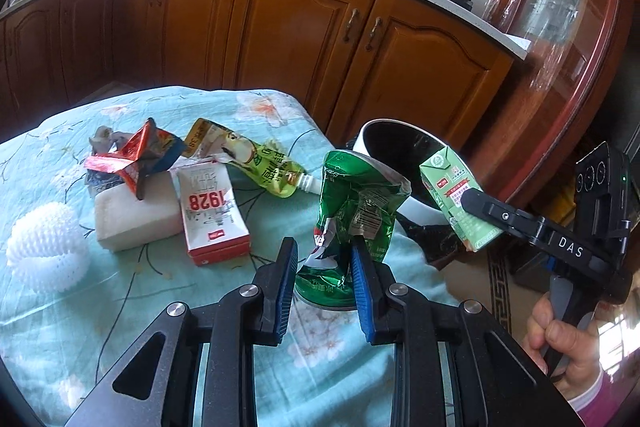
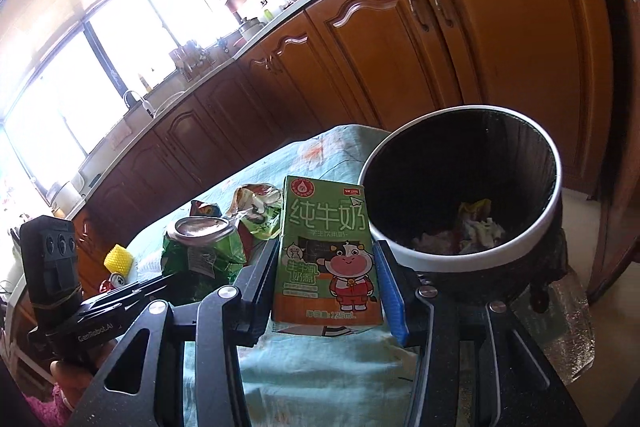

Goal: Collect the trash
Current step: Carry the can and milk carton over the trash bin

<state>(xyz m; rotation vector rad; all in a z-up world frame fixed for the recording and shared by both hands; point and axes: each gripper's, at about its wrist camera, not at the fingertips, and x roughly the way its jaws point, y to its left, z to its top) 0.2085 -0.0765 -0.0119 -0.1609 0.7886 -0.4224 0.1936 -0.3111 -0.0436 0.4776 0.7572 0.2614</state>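
Currently a table (image 1: 60, 307) under a teal floral cloth is carrying scattered trash, and a round bin (image 2: 554, 187) is standing just past its right edge. Toward that edge, the left gripper (image 1: 325, 279) is straddling a crushed green can (image 1: 356, 211), jaws apart. The right gripper (image 2: 326, 281) is pinching a small green milk carton (image 2: 326, 251) beside the rim. Judging by this, carrying the carton fully over the opening before letting go should keep it from glancing off.
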